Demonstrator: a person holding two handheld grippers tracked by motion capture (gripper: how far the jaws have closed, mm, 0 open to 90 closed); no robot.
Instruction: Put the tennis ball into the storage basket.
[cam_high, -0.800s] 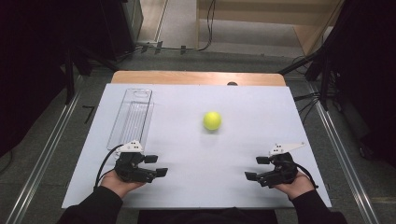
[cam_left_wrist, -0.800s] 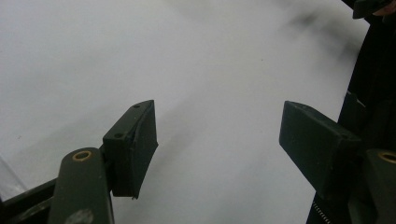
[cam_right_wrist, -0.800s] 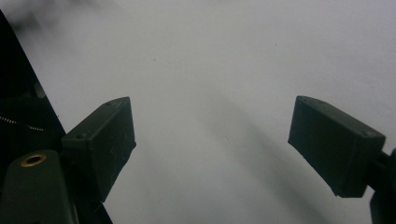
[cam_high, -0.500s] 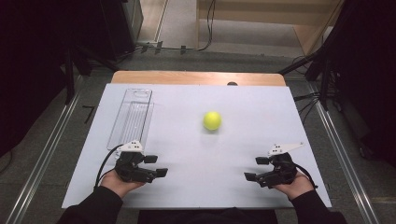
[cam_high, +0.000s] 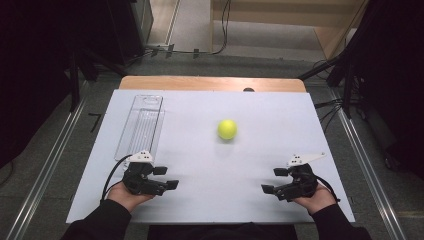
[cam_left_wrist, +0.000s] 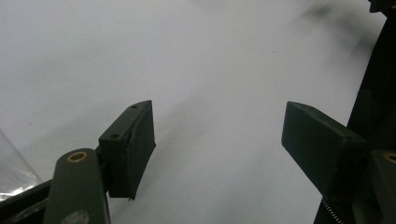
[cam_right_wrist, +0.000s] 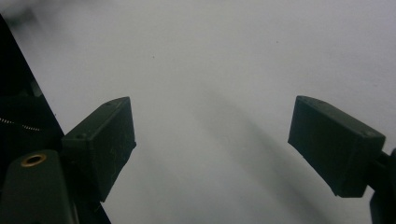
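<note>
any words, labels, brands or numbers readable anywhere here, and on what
None: no readable text in any view.
Yellow-green tennis ball: any brand mark too small to tell.
Clear plastic rectangular tray: no label visible.
White table sheet: blank.
Black two-jaw left gripper and black two-jaw right gripper: no markings legible.

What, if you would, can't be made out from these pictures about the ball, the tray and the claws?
- Ball: its far side is turned away from the high view, and its surface markings are too small.
- Tray: clear plastic on the white table, so whether anything lies inside is unclear in the high view; the left claw's view cuts it off at the edge.
- Left claw, right claw: pad faces are too small from above.
</note>
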